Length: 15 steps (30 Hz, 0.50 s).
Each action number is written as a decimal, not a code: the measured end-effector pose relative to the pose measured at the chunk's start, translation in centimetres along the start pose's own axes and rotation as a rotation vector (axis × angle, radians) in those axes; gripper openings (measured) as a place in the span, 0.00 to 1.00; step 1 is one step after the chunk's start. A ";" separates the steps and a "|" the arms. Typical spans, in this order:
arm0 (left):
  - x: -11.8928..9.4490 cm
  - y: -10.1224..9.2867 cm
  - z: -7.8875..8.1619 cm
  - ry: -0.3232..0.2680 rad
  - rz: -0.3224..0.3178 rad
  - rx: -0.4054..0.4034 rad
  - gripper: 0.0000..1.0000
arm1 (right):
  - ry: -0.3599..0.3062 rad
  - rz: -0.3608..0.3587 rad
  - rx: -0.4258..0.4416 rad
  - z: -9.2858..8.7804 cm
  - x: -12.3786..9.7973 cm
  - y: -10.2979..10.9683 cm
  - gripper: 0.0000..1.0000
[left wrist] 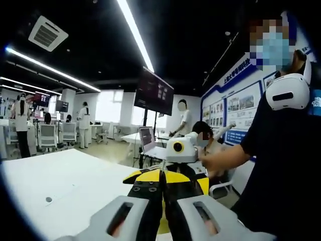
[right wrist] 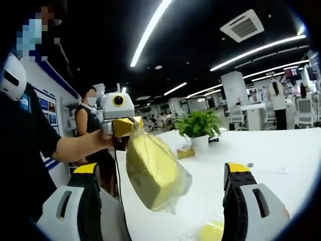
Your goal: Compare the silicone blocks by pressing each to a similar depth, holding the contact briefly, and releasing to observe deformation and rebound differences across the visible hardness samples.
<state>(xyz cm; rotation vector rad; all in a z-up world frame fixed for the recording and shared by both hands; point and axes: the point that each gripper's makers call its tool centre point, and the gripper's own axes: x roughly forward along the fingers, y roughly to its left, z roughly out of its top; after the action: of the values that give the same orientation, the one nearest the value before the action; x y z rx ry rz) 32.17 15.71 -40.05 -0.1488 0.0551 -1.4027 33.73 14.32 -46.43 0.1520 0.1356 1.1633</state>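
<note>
Left claw [left wrist: 163,198]: seen from behind in the left gripper view, grey housings low in frame, black-and-yellow jaws pressed together with no gap between them. In the right gripper view the same claw [right wrist: 125,128] enters from the left, raised above the counter, its yellow-tipped jaws clamped on the neck of a clear bag holding a yellow silicone block [right wrist: 153,173], which hangs below it.

Right claw [right wrist: 163,188]: jaws spread wide apart, yellow tips up, nothing between them that they touch.

Person's hand [left wrist: 215,161]: bare forearm extended from a dark short sleeve, gripping the right claw's handle.

Other hand [right wrist: 103,140]: forearm outstretched, gripping the left claw's handle.
</note>
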 end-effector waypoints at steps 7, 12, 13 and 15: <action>-0.7 1.5 -0.9 0.010 0.074 -0.004 0.00 | 0.032 -0.101 -0.054 -0.9 -2.3 -1.6 0.93; -1.4 2.6 -1.7 0.012 0.127 -0.028 0.00 | 0.058 -0.177 -0.082 -1.7 -4.2 -2.6 0.89; -1.5 2.7 -1.8 0.010 0.136 -0.027 0.00 | 0.060 -0.184 -0.090 -1.9 -4.5 -2.6 0.89; -1.8 3.3 -2.2 0.011 0.154 -0.047 0.00 | 0.073 -0.196 -0.087 -2.5 -5.3 -2.8 0.88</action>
<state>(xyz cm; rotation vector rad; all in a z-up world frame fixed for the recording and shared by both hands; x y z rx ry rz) 34.80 17.86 -42.74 -0.1723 0.1065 -1.2493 33.70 8.50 -49.24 0.0190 0.1605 0.9776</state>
